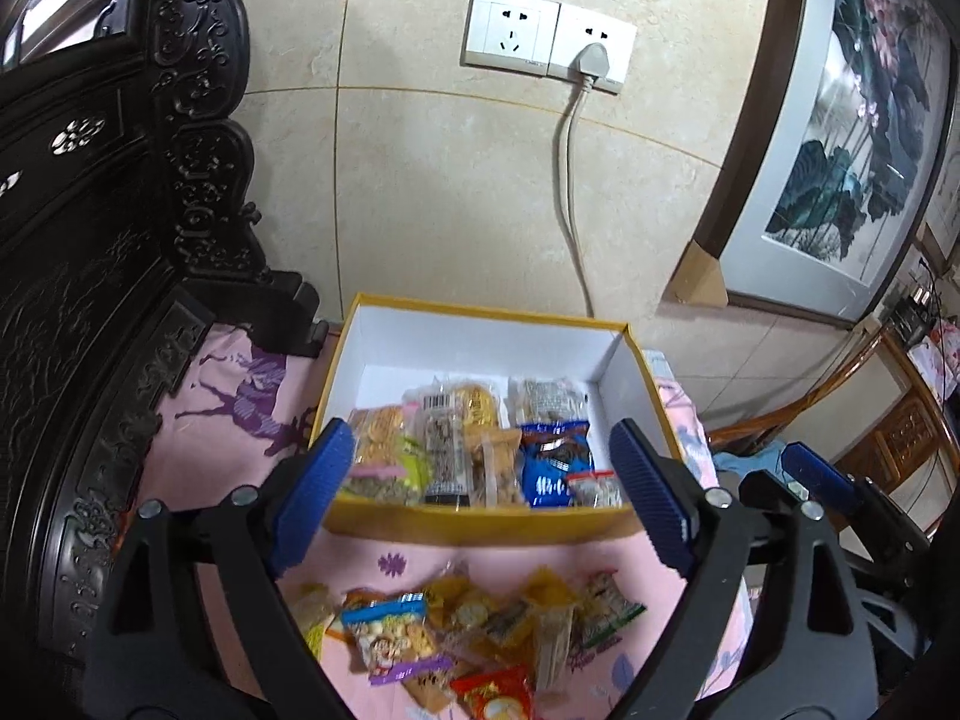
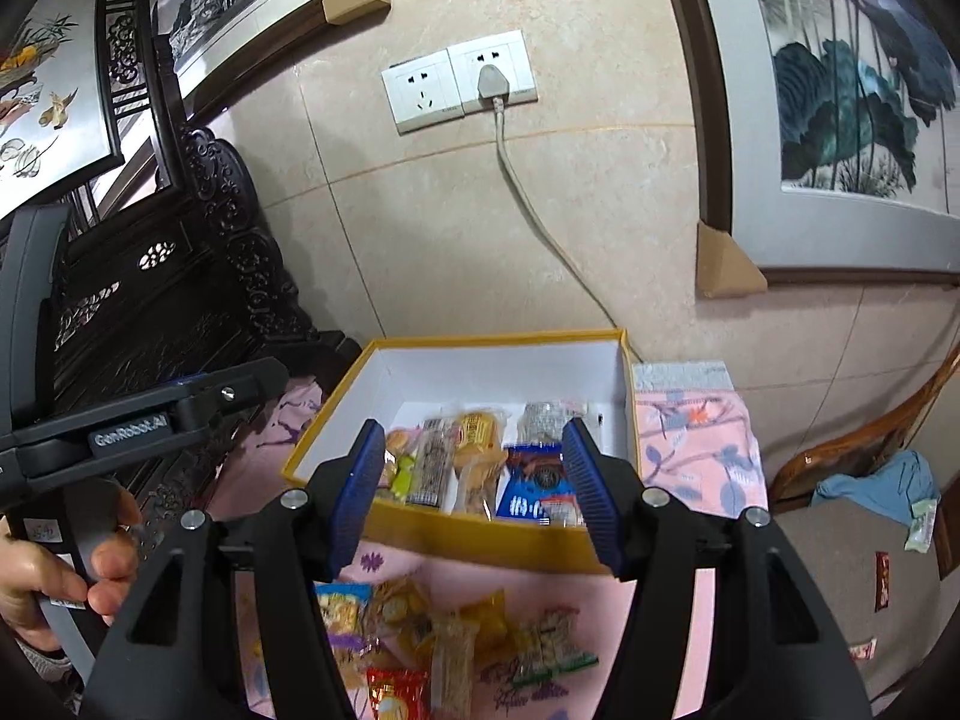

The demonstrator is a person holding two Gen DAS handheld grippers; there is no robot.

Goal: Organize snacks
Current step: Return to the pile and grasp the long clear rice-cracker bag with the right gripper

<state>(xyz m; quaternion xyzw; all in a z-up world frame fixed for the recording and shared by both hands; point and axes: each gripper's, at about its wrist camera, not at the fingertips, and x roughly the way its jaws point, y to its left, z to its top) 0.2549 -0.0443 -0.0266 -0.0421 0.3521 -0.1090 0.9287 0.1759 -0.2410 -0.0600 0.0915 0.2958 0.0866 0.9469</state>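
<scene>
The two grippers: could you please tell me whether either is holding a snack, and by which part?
Nothing is held. The left gripper and right gripper both stand open above the yellow box, with no packet touching their fingers.

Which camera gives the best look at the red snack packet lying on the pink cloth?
The left wrist view: the red snack packet shows more of its printed front between the open jaws. In the right wrist view it sits at the bottom edge, cut off and partly hidden by the left jaw.

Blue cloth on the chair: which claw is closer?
Right. The right claw hangs on the side of the blue cloth; the left claw is further left, beside the dark carved cabinet.
</scene>
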